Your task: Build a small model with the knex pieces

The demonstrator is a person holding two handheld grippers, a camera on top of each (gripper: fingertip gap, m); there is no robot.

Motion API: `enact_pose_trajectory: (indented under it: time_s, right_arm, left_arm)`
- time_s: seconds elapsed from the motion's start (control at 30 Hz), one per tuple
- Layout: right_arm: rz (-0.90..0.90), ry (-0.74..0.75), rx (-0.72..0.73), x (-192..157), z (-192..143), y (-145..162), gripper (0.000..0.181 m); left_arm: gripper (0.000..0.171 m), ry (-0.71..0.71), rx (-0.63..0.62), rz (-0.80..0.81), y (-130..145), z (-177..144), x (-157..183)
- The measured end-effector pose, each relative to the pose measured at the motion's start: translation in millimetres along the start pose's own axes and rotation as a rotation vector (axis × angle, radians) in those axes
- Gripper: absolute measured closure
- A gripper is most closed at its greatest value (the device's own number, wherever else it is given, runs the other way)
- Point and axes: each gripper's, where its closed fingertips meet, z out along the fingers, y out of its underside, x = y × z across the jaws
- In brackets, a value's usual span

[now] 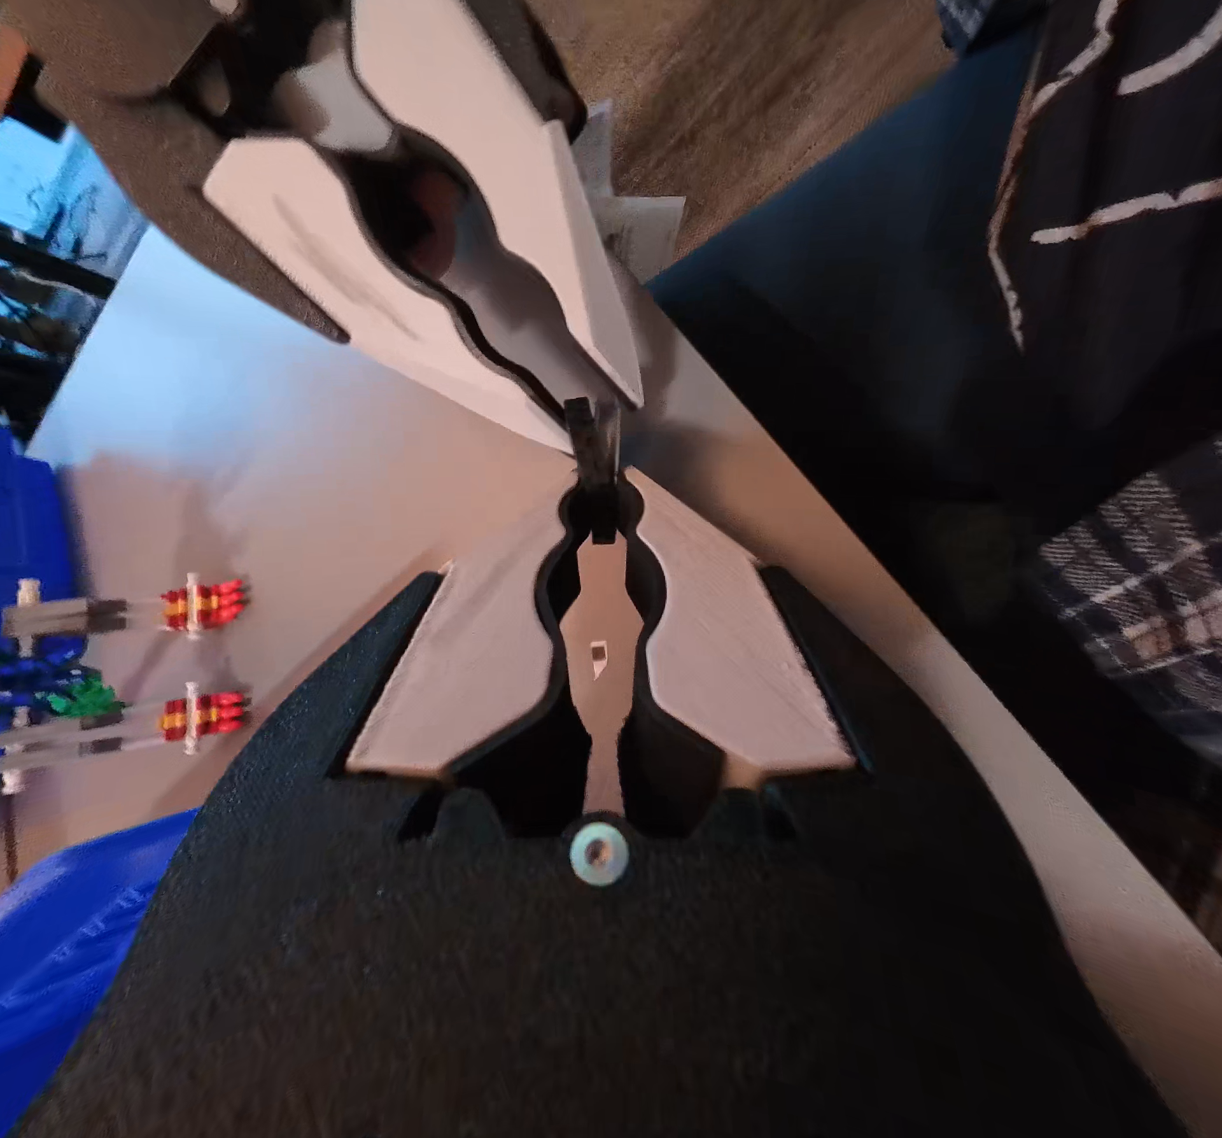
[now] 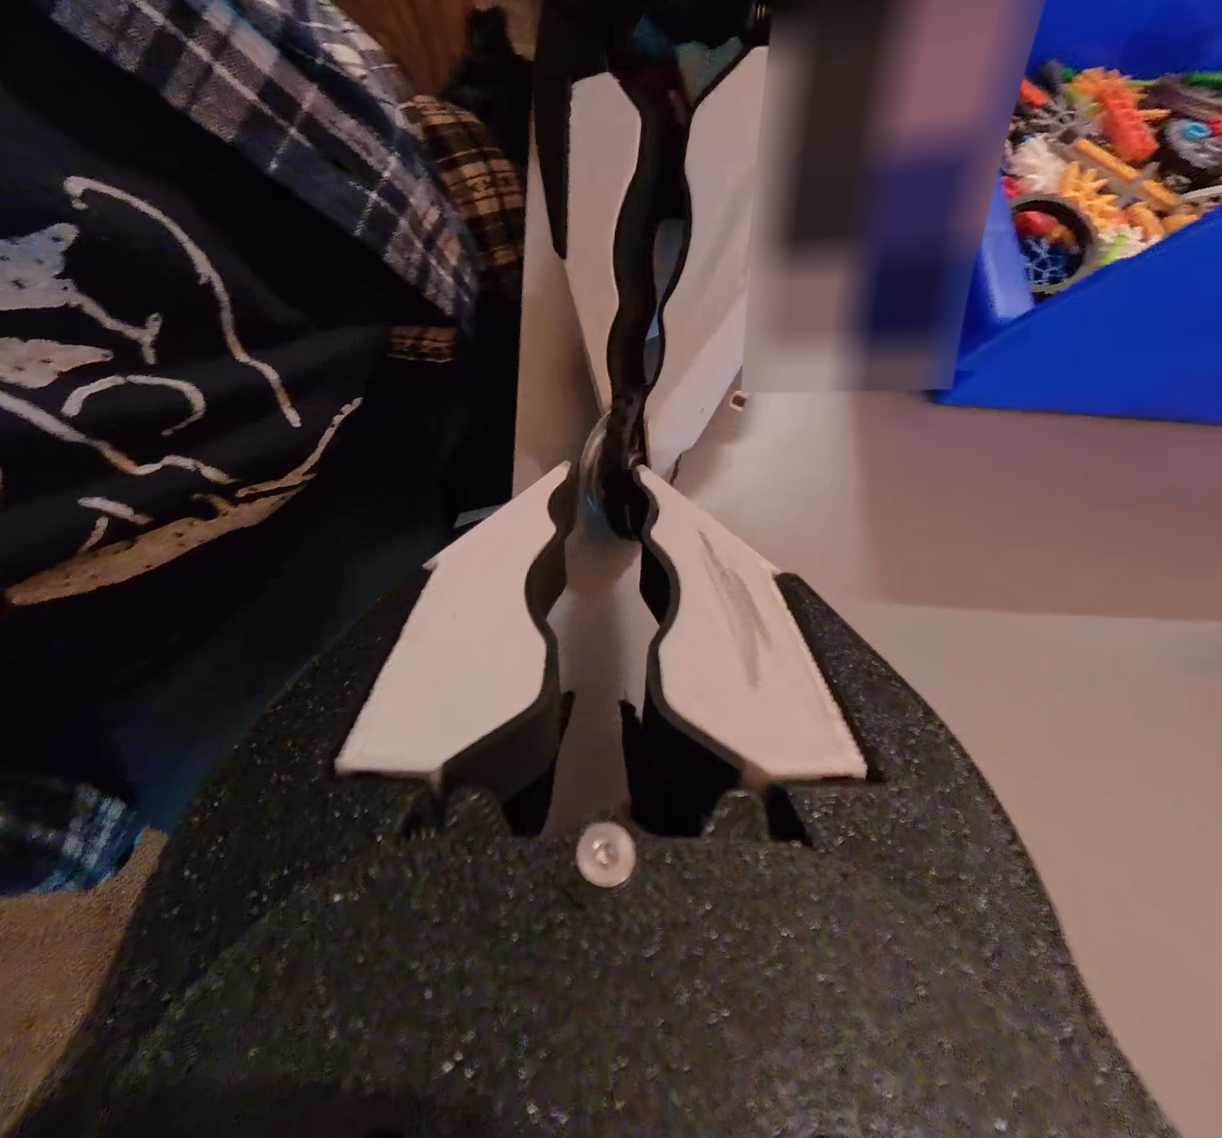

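In the left wrist view my left gripper [image 1: 598, 492] is shut on the near end of a small black toy piece [image 1: 590, 445]. My right gripper [image 1: 595, 422] comes in from the upper left, tip to tip with it, and is shut on the far end of the same piece. In the right wrist view my right gripper [image 2: 605, 486] pinches the small black piece [image 2: 618, 478], which has a grey ring [image 2: 587, 478] on its left side. The left gripper [image 2: 628, 428] reaches down from above onto it. The piece is held above the white table [image 1: 264, 412], near its edge.
Two built toy assemblies with red and yellow ends [image 1: 202, 604] [image 1: 202, 716] lie on the table at left. A blue bin [image 2: 1091, 339] holds several colourful toy parts. A tiny loose piece [image 2: 738, 403] lies on the table. A person in dark printed and plaid clothing [image 2: 165, 313] sits at the table edge. My left and right fingertips are right by each other.
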Motion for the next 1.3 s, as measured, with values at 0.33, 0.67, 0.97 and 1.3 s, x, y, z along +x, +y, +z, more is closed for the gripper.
enact_pose_trajectory:
  time_s: [0.33, 0.67, 0.97, 1.3]
  right_arm:
    - [0.057, -0.193, 0.082, -13.0, -0.8, -4.0, 0.176]
    - [0.003, -0.05, 0.12, -1.2, -3.9, -14.6, 0.181]
    - [-0.074, 0.184, 0.016, 17.1, -4.2, -9.2, 0.18]
    - [-0.045, 0.355, -0.035, 29.9, -6.4, -4.5, 0.18]
  left_arm:
    - [0.168, -0.002, -0.003, 0.154, -4.0, -0.2, 6.1]
    - [0.166, -0.001, 0.057, -0.117, -0.7, -5.3, -4.5]
    - [0.165, -0.025, 0.062, -0.381, 11.8, -2.7, -14.7]
    - [0.165, -0.044, 0.027, -0.537, 20.0, -1.5, -25.1]
